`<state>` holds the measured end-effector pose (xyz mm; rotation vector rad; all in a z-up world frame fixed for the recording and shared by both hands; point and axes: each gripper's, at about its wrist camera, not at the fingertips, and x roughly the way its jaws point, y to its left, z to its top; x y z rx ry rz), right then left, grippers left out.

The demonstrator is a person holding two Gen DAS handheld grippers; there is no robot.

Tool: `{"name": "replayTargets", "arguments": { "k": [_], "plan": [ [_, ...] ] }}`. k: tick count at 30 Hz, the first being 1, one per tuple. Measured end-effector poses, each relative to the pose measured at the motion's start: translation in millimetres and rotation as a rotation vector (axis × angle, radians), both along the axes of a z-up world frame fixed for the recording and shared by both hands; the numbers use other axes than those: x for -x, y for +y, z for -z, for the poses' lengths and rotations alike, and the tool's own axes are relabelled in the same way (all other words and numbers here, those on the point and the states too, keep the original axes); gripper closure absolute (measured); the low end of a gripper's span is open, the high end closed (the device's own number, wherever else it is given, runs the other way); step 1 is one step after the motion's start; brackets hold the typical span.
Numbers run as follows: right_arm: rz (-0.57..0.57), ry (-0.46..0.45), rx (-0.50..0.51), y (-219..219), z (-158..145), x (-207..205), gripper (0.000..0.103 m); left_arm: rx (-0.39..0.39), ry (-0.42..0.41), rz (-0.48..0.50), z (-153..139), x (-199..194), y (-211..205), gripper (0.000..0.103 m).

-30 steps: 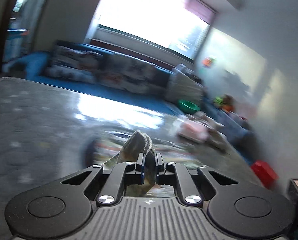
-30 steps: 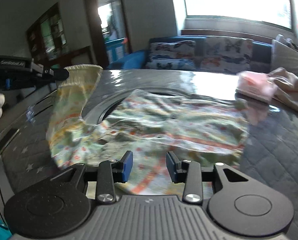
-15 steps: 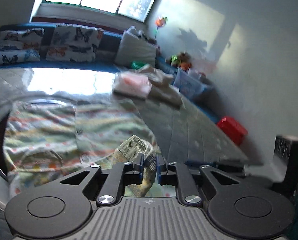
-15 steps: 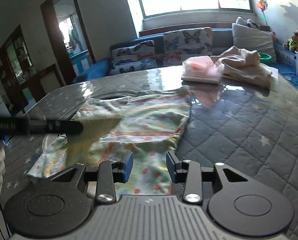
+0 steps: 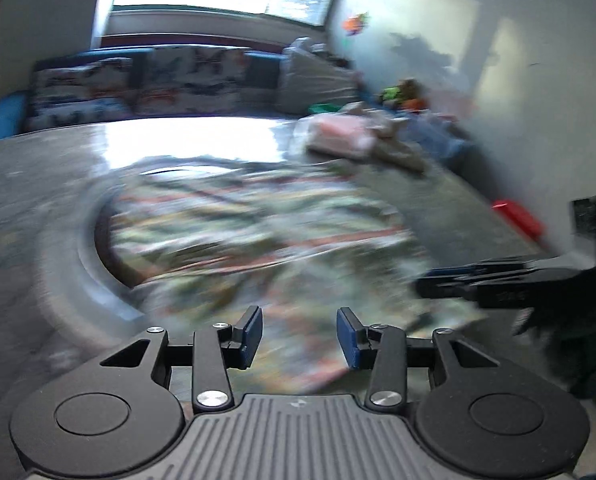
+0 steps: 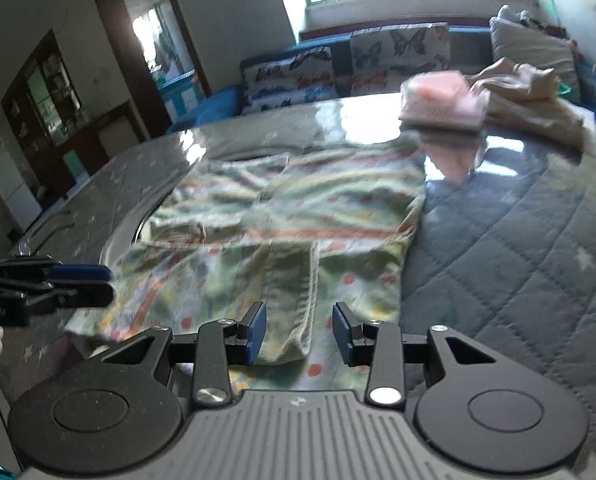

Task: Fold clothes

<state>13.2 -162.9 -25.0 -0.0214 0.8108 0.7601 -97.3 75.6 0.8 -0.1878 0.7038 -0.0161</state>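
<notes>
Left wrist view smears the garment into blur; left gripper and right gripper gape empty.

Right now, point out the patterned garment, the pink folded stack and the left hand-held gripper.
patterned garment [image 6: 322, 204], right wrist view, flat middle panel.
pink folded stack [image 6: 442, 100], right wrist view, top face.
left hand-held gripper [image 5: 300, 338], left wrist view, between fingertips.

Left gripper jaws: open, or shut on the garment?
Open. The left gripper shows a clear gap between its blue pads, nothing pinched; the patterned garment lies on the table beneath.
</notes>
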Motion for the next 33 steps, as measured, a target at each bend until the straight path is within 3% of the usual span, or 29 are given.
{"name": "replayTargets", "arguments": {
  "k": [4,8,10,12,15,20,25,33],
  "plan": [
    [-0.029,0.008,0.034,9,3,3,0.067,-0.027,0.045,-0.089,9,12,23,0.059],
    [-0.036,0.002,0.065,15,2,4,0.081,-0.005,0.078,-0.121,19,13,35,0.061],
    [-0.027,0.000,0.071,14,0,4,0.096,0.017,0.087,-0.119,22,12,38,0.069],
    [-0.017,0.000,0.069,12,-3,3,0.099,0.031,0.084,-0.113,22,12,39,0.086],
    [-0.021,-0.016,0.068,10,-11,9,0.099,0.047,0.073,-0.109,19,12,42,0.096],
    [-0.016,-0.020,0.038,4,-26,17,0.099,0.083,0.067,-0.111,15,16,56,0.097],
    [-0.018,0.036,0.062,4,-12,10,0.093,0.059,0.093,-0.130,17,16,69,0.097],
    [-0.048,-0.072,0.063,16,-28,0,0.092,0.029,0.023,-0.068,-9,-12,64,0.095]
  ]
}}
